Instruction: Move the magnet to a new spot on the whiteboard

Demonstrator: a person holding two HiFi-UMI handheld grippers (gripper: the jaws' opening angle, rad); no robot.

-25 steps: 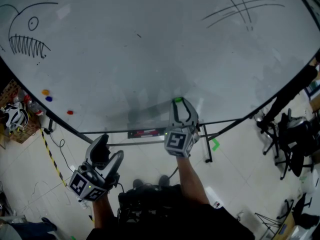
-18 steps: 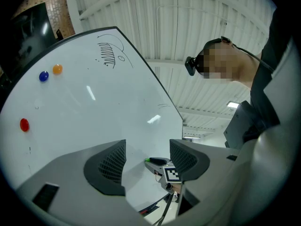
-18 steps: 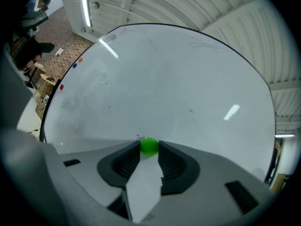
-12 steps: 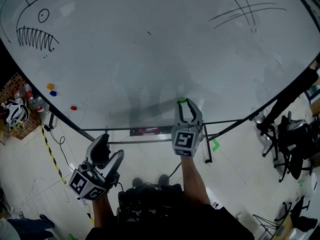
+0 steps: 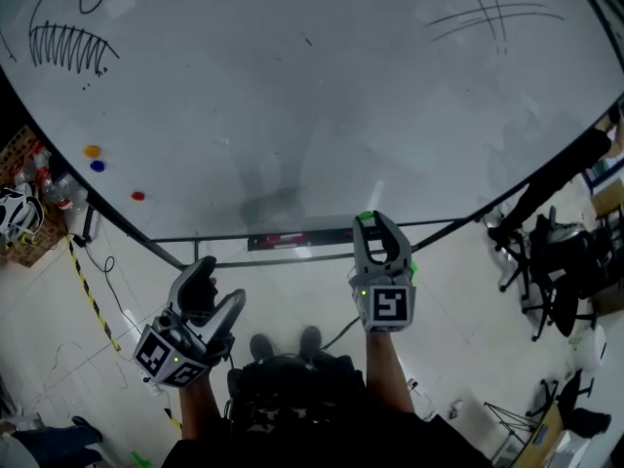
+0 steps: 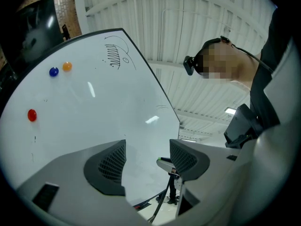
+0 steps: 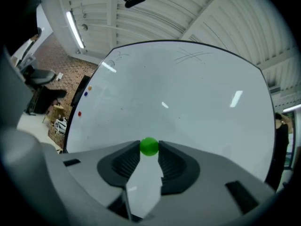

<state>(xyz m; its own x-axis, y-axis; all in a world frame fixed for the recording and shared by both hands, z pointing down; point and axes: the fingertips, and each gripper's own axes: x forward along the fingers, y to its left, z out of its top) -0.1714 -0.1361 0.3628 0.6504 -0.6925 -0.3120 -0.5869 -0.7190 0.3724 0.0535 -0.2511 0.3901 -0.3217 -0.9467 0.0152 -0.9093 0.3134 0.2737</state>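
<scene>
A small round green magnet [image 7: 149, 146] sits pinched between the fingertips of my right gripper [image 7: 149, 149], whose jaws have just been closing on it. In the head view that gripper [image 5: 372, 222] is level near the lower edge of the whiteboard [image 5: 292, 96], with the green magnet [image 5: 367, 217] at its tip and seemingly just off the board. My left gripper [image 5: 210, 286] hangs lower left, away from the board, jaws open and empty; in its own view the left gripper [image 6: 148, 149] frames only bare board.
Orange [image 5: 92, 151], blue [image 5: 97, 166] and red [image 5: 137, 196] magnets cling to the board's lower left. A toothed fish drawing [image 5: 68, 47] and crossed lines [image 5: 487, 13] mark the top. A pen tray [image 5: 283, 241] runs under the board; office chairs [image 5: 561, 271] stand right.
My right gripper has drawn back from the board and shifted right with the green magnet at its tip. The left gripper has stayed where it was.
</scene>
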